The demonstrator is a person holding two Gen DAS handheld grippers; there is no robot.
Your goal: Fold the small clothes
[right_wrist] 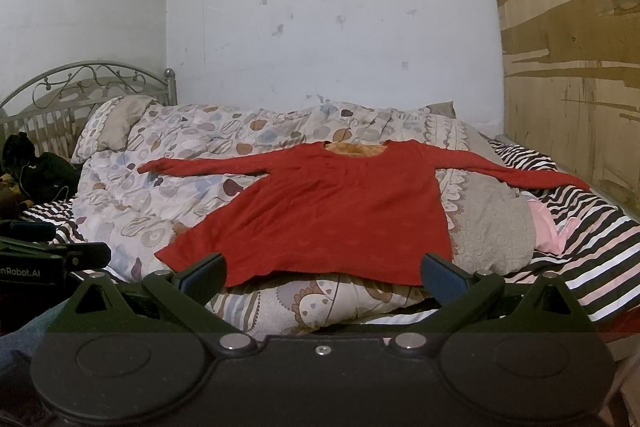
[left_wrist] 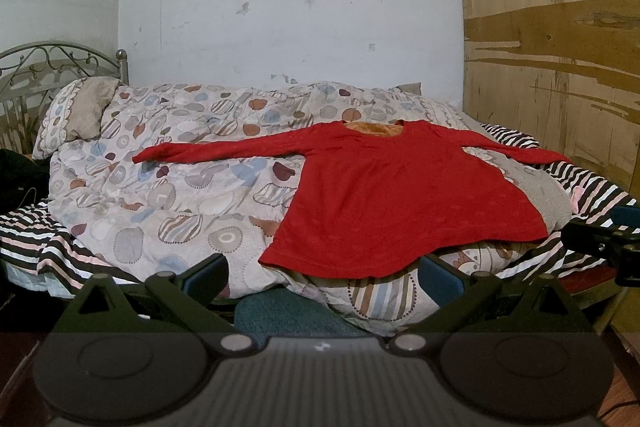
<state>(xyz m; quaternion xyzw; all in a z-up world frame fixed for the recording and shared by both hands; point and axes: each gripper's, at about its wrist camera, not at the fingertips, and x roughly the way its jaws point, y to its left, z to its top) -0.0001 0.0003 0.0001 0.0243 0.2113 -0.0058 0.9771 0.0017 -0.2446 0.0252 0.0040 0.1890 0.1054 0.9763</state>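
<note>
**Red top spread flat, both grippers wide and empty**

On the patterned duvet (left_wrist: 180, 187) of the bed lies a red long-sleeved top (left_wrist: 404, 195), front up, sleeves stretched out to either side, hem nearest the cameras. It looks like a soft, light knit with a fleecy orange lining: limp, likely to sag and drag on the bedding. A sleeve cuff or a hem corner seems the best place to pinch. Left gripper (left_wrist: 324, 277) and right gripper (right_wrist: 324, 273) hover short of the hem, jaws spread wide, holding and touching nothing.
</note>
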